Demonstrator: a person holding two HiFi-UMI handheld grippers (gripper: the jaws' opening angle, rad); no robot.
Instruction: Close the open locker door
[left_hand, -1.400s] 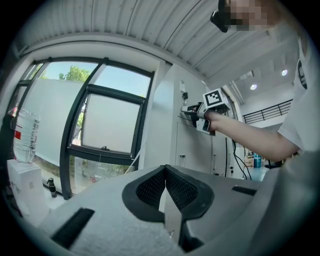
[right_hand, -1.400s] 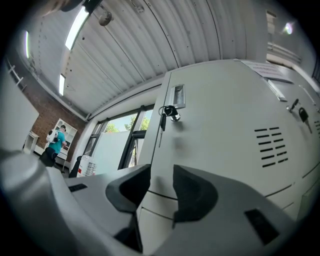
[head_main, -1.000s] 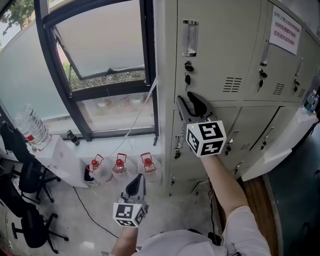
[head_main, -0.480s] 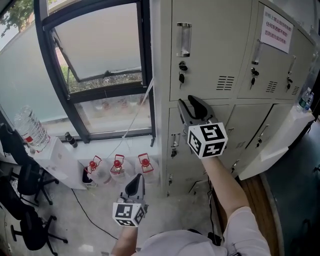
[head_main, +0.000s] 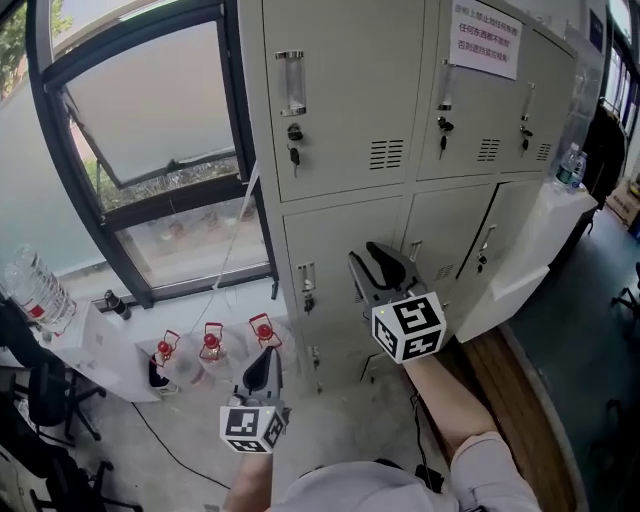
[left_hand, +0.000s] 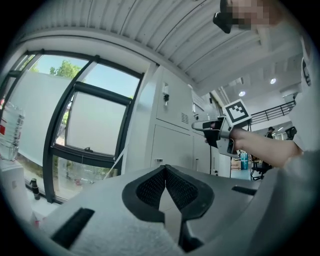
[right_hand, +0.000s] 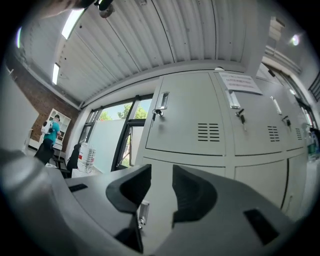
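A bank of grey lockers (head_main: 340, 110) fills the upper middle of the head view. One lower-row door (head_main: 510, 270) at the right stands swung out toward me. My right gripper (head_main: 365, 262) points level at the shut lower locker left of that door, well apart from it. Its jaws are open with nothing between them and have just closed a little. In the right gripper view, that gripper (right_hand: 161, 172) faces a lower locker's latch (right_hand: 143, 212). My left gripper (head_main: 268, 356) hangs lower left near the floor, shut and holding nothing; its pads (left_hand: 175, 187) meet.
A dark-framed window (head_main: 150, 120) stands left of the lockers, with three red-capped bottles (head_main: 210, 345) on the floor below it. A water bottle (head_main: 30, 290) rests on a desk at far left. Another bottle (head_main: 568, 165) shows above the open door. A person (right_hand: 52, 131) stands far off.
My right gripper has dropped from the upper locker row down to the lower row. The head view has swung right, so the lockers shifted left and the open door shows more fully.
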